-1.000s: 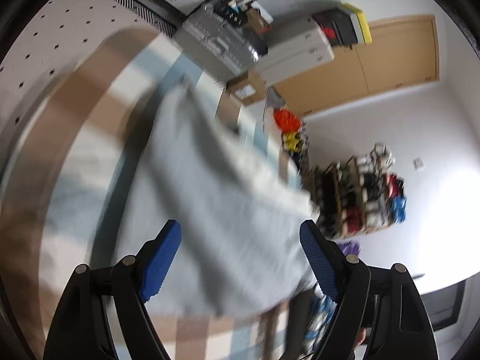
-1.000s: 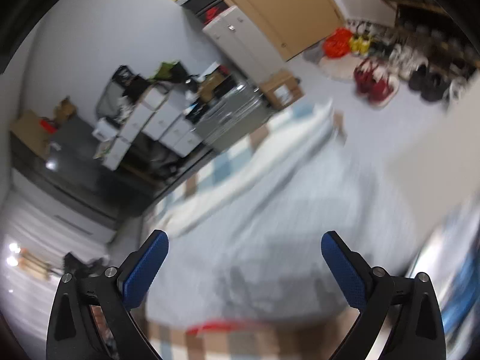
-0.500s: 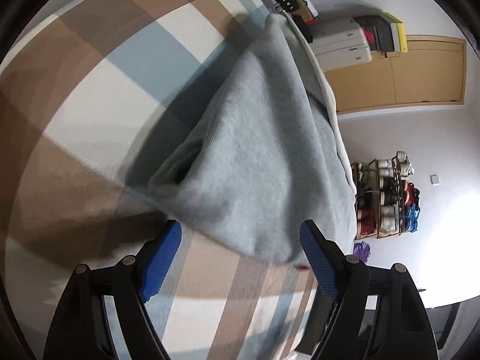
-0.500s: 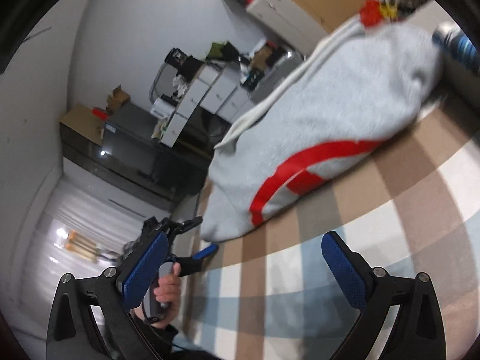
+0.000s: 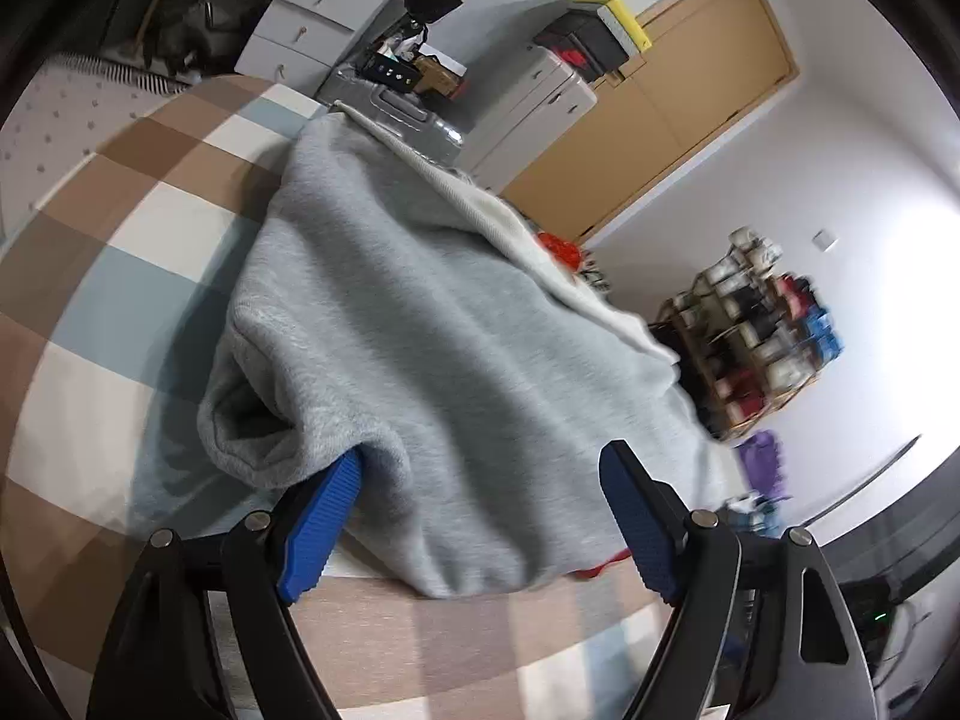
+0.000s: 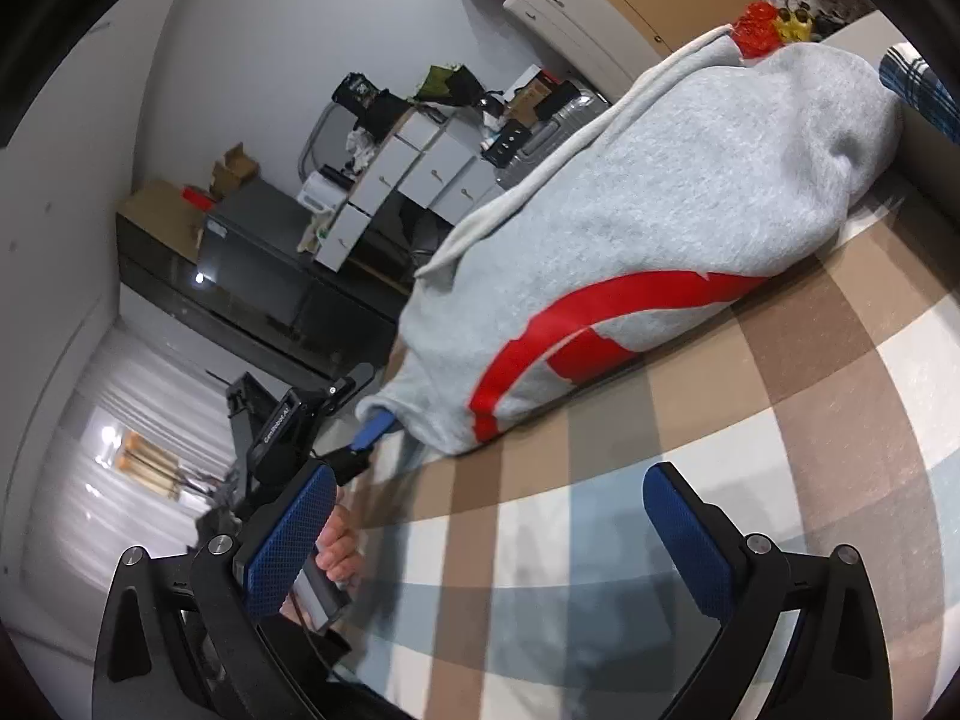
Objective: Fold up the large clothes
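Left gripper (image 5: pixel 480 510) jaws wide apart, straddling the near edge of the grey sweatshirt (image 5: pixel 432 324); one blue pad touches the fabric, no clamp. Right gripper (image 6: pixel 486 540) jaws wide, empty, over the checked cover (image 6: pixel 780 420), sweatshirt heaped ahead of it.

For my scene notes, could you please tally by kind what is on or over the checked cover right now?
Grey sweatshirt with a red print: 1
Grippers with blue pads, both open: 2, the left gripper and the right gripper
Checked cover underneath: 1
Total: 4
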`<act>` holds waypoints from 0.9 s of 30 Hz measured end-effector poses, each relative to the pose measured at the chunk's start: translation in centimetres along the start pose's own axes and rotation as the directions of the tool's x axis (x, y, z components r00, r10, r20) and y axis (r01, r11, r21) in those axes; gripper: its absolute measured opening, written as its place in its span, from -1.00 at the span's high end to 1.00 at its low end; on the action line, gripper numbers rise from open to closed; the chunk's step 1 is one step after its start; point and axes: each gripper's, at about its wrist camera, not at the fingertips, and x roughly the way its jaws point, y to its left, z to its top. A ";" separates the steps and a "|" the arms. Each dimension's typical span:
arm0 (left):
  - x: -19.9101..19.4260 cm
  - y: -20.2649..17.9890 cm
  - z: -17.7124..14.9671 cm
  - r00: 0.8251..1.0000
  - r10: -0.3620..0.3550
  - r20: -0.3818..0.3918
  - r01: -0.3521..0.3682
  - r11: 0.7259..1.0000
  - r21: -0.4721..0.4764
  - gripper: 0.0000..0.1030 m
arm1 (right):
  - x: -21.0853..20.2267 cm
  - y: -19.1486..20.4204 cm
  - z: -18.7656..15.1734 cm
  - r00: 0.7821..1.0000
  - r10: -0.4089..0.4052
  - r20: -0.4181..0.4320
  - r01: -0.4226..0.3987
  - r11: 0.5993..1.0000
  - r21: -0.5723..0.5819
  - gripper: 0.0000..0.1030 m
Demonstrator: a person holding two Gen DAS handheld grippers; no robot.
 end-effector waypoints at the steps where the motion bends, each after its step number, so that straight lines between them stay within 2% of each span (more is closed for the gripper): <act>1: 0.4 0.3 0.0 1.000 0.004 -0.017 -0.004 1.000 -0.013 -0.51 | 0.1 -0.3 0.1 1.000 -0.018 0.004 0.018 1.000 -0.001 -1.00; 3: 1.0 1.8 0.3 0.998 0.000 -0.061 -0.006 0.996 -0.090 -0.51 | 0.1 -1.0 0.3 0.999 -0.043 0.011 0.043 0.999 0.015 -1.00; 6: 0.5 3.6 0.1 0.997 0.011 -0.082 -0.026 0.984 -0.176 -0.51 | -0.4 -2.8 1.0 0.995 -0.091 0.031 0.089 0.994 0.060 -1.00; 8: 0.2 3.7 -0.1 0.992 0.076 -0.101 -0.096 0.973 -0.210 -0.51 | -1.1 -4.5 1.8 0.992 -0.113 0.058 0.105 0.986 0.130 -1.00; 11: -0.6 3.8 -0.4 0.986 0.111 -0.121 -0.135 0.968 -0.210 -0.51 | -2.4 -6.8 3.4 0.985 -0.141 0.102 0.113 0.963 0.245 -1.00; 13: -1.0 3.8 -0.4 0.986 0.126 -0.110 -0.148 0.965 -0.215 -0.51 | -3.0 -8.1 4.7 0.974 -0.189 0.124 0.145 0.944 0.298 -1.00; 15: -0.5 3.7 -0.3 0.986 0.132 -0.099 -0.152 0.962 -0.226 -0.51 | -2.6 -8.9 6.3 0.966 -0.244 0.083 0.205 0.922 0.328 -1.00; 17: -0.6 3.8 -0.1 0.987 0.140 -0.079 -0.155 0.959 -0.236 -0.51 | -1.0 -9.0 8.8 0.943 -0.331 -0.025 0.322 0.896 0.306 -1.00; 19: 0.8 3.0 -0.2 0.988 0.144 -0.054 -0.153 0.961 -0.229 -0.56 | -0.5 -8.5 11.0 0.935 -0.354 0.001 0.340 0.898 0.281 -1.00; 21: 1.8 2.6 -0.2 0.993 0.112 -0.031 -0.116 0.974 -0.194 -0.91 | 0.1 -8.5 12.6 0.929 -0.371 0.013 0.352 0.890 0.289 -1.00; 22: 2.2 2.5 -0.3 0.996 0.083 -0.018 -0.085 0.981 -0.177 -0.98 | 0.8 -8.9 13.4 0.927 -0.374 0.001 0.357 0.885 0.298 -1.00; 24: 2.5 2.4 -0.2 0.997 0.073 -0.005 -0.073 0.988 -0.137 -0.98 | 2.0 -9.9 14.5 0.913 -0.406 -0.040 0.396 0.856 0.331 -1.00; 27: 2.3 3.2 0.2 0.999 0.044 -0.004 -0.044 0.980 -0.195 -0.98 | 3.0 -11.0 15.1 0.883 -0.460 -0.091 0.460 0.812 0.359 -0.98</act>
